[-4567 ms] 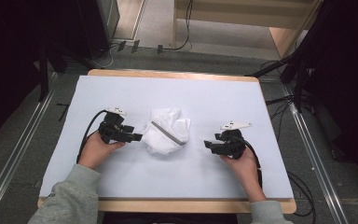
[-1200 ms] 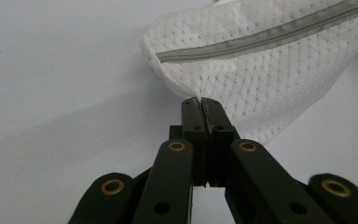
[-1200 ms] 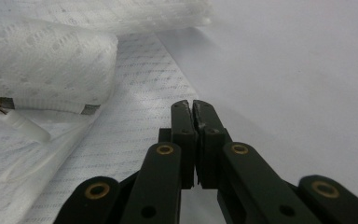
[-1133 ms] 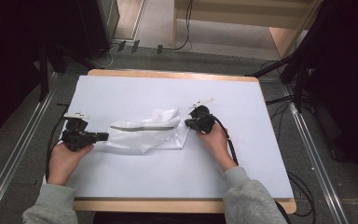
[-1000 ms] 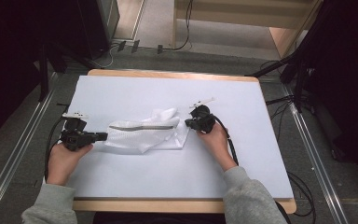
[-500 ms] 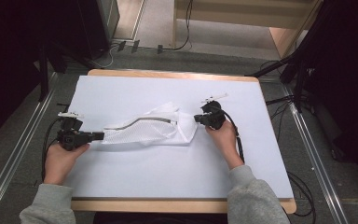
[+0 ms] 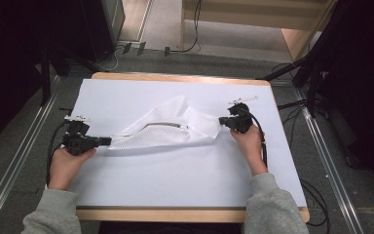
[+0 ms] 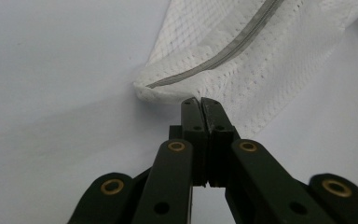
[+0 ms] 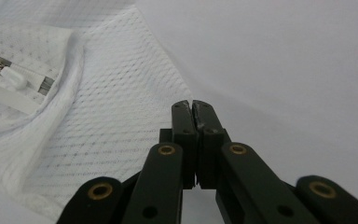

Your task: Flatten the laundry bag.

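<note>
White mesh bag (image 7: 168,130) lies mid-bench, stretched between our left hand-held gripper (image 7: 105,141) and right hand-held gripper (image 7: 221,122), each clenched on an opposite corner. We judge the spreading half done: the upper flap humps, the zipper (image 7: 161,125) curves, flattening remains. Bench (image 7: 185,175) shows bare cover all around, edges well apart from the bag.

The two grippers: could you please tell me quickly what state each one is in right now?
Left gripper: closed, pinching the near end of the white mesh bag.
Right gripper: closed, gripping the bag's other end.
</note>
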